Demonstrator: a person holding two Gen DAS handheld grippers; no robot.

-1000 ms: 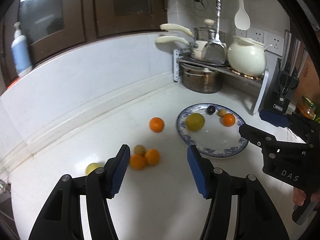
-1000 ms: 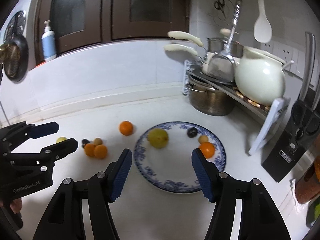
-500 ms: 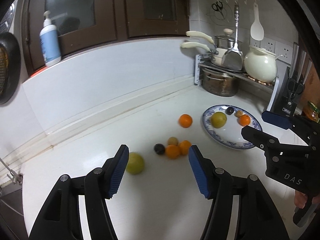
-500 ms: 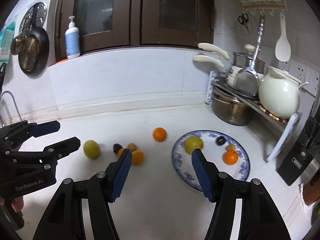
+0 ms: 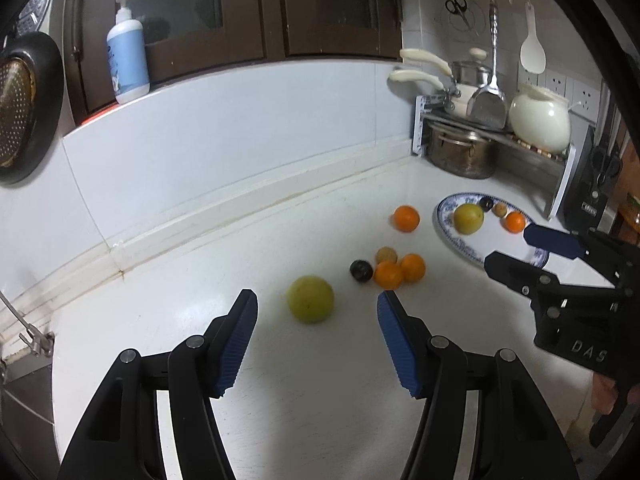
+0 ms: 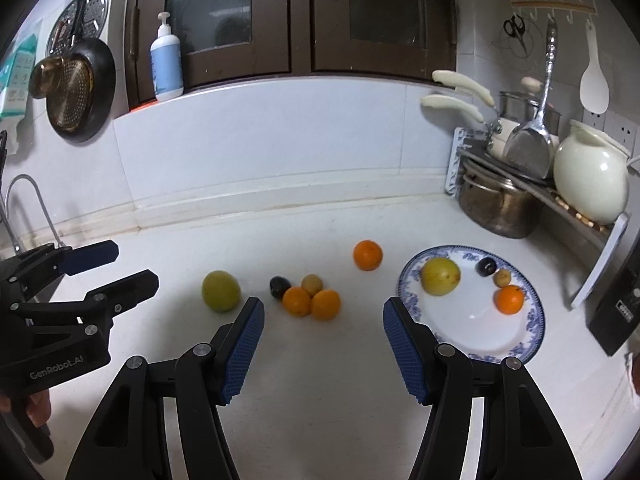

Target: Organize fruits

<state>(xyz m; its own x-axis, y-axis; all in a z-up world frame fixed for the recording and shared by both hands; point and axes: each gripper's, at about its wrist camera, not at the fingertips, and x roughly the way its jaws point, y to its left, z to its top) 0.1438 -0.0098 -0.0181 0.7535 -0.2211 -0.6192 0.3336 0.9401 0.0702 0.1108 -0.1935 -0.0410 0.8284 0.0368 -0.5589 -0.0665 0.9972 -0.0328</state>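
The left tool (image 5: 316, 322) was wide open and held nothing. Its two blue pads (image 5: 236, 344) stood far apart above the white surface (image 5: 320, 400).

Just past the tips of the left tool, between them, lay a big green fruit (image 5: 310, 299). It sat on the surface and did not touch the tool.

A little to the right was a small heap of fruit. There was a dark round fruit (image 5: 361, 270), a small brown fruit (image 5: 386, 255) and two oranges (image 5: 400, 271) that touched each other. They lay near the right pad of the left tool, but apart from it. I could not tell what kind the dark fruit was, since it was small and blurry.

Farther back, one more orange (image 5: 406, 218) sat alone, just beside the plate.

The blue and white plate (image 6: 480, 344) came next. On it were a yellow-green fruit (image 6: 440, 276), a dark fruit (image 6: 486, 267), a small brown one (image 6: 502, 277) and an orange (image 6: 509, 299).

The right tool (image 6: 323, 338) was wide open too and held nothing. The heap of fruit lay just past its tips, closer to its left pad. The plate lay by its right pad, under it a bit at the rim.

At the far right stood a metal pot (image 6: 500, 204) and a white jar (image 6: 591, 180).
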